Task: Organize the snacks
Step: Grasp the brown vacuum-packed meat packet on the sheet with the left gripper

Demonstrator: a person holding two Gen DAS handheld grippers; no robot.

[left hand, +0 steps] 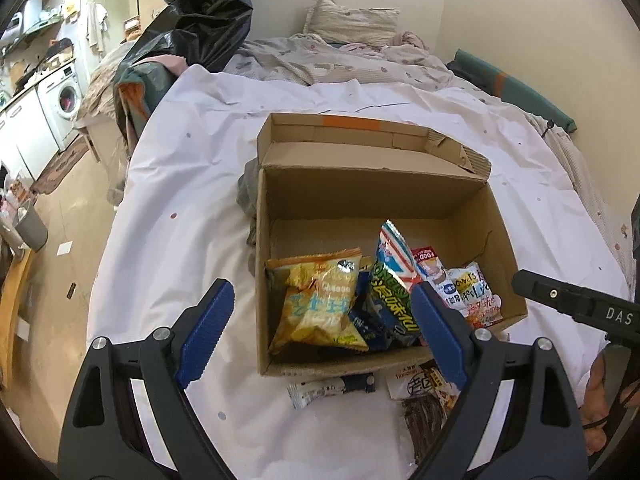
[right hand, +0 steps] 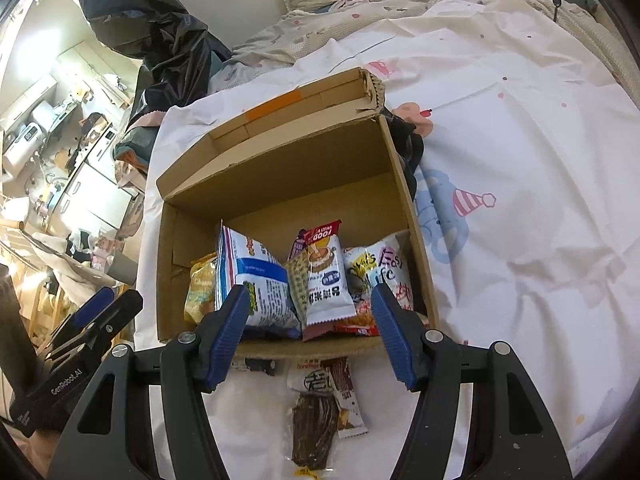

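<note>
An open cardboard box (left hand: 276, 216) (right hand: 404, 184) sits on a white sheet on the bed. It holds several snack packs: a yellow chip bag (left hand: 320, 304) (right hand: 198, 288), a blue-and-green bag (left hand: 390, 280) (right hand: 252, 276), a small white-and-red pack (left hand: 430, 268) (right hand: 326, 280) and a white pack with red print (left hand: 478, 296) (right hand: 380, 268). A dark jerky pack (right hand: 314, 424) (left hand: 424, 412) and a small white bar (left hand: 316, 392) lie on the sheet before the box. My left gripper (left hand: 322, 320) is open and empty above the box's near edge. My right gripper (right hand: 310, 324) is open and empty, too.
A black plastic bag (left hand: 200, 8) (right hand: 160, 32) and rumpled bedding with a pillow (left hand: 352, 20) lie at the bed's far end. A washing machine (left hand: 64, 100) and cluttered kitchen counters stand to the left. The right gripper's body (left hand: 580, 304) shows in the left wrist view.
</note>
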